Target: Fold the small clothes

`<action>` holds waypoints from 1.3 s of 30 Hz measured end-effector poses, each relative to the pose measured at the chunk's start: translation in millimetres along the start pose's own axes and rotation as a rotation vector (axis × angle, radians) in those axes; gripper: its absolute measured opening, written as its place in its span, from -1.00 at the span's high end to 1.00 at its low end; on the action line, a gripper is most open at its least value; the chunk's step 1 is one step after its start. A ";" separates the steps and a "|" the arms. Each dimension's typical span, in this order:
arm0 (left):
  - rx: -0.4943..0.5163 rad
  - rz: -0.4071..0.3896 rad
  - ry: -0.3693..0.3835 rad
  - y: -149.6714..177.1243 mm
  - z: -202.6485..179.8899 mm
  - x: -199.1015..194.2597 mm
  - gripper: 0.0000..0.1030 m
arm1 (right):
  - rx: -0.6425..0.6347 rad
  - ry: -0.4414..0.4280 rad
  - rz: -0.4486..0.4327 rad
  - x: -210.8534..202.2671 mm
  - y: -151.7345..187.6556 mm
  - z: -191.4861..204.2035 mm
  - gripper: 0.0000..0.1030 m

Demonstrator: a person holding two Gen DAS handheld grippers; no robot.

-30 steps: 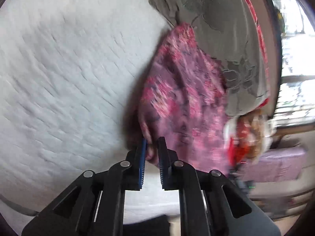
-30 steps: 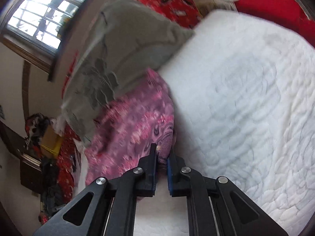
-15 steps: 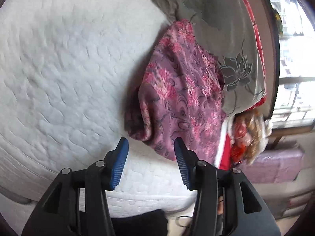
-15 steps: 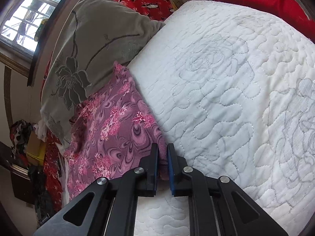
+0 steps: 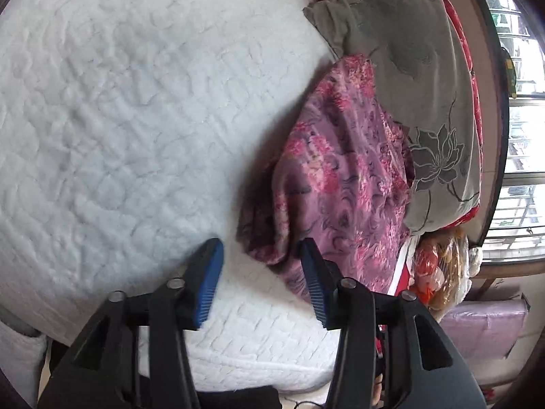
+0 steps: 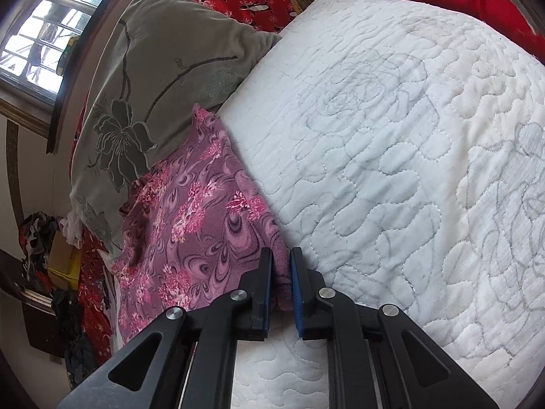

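The pink floral garment [image 5: 340,184] lies bunched on the bed [image 5: 136,119], at the left gripper's [image 5: 262,272] one o'clock. That gripper gapes wide, holding nothing. Only the right view shows the right gripper [image 6: 281,286] pinching its edge.

far edge of the floral garment [image 5: 344,184] tucked out of sight under the grey pillow [image 5: 419,78]

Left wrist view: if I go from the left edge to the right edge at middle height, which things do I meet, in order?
White quilted mattress cover → purple and pink floral patterned cloth → grey cushion with an embroidered flower → barred window.
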State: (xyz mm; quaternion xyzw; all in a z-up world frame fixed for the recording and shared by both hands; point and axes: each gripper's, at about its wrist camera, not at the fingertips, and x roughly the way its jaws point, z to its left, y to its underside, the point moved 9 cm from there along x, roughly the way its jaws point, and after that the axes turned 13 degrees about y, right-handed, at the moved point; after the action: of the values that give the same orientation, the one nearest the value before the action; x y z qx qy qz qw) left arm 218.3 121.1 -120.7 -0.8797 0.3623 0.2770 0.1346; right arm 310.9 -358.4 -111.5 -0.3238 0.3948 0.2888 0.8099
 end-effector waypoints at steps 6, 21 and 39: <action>0.078 0.016 -0.063 -8.6 -13.7 10.0 0.98 | 0.026 -0.014 0.007 -1.3 -0.6 -2.0 0.76; 0.144 -0.005 -0.147 -34.3 7.5 -42.7 1.00 | -0.028 0.067 -0.020 -9.7 -9.3 0.3 0.71; 0.227 0.150 -0.061 -162.6 -77.7 87.3 -0.19 | -0.167 0.078 -0.089 68.2 -115.5 121.2 0.18</action>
State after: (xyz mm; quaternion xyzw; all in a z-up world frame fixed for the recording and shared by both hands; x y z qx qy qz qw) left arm 415.3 152.0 -103.0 -0.8205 0.4517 0.2701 0.2233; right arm 484.9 -324.8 -75.7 -0.4185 0.3856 0.2715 0.7762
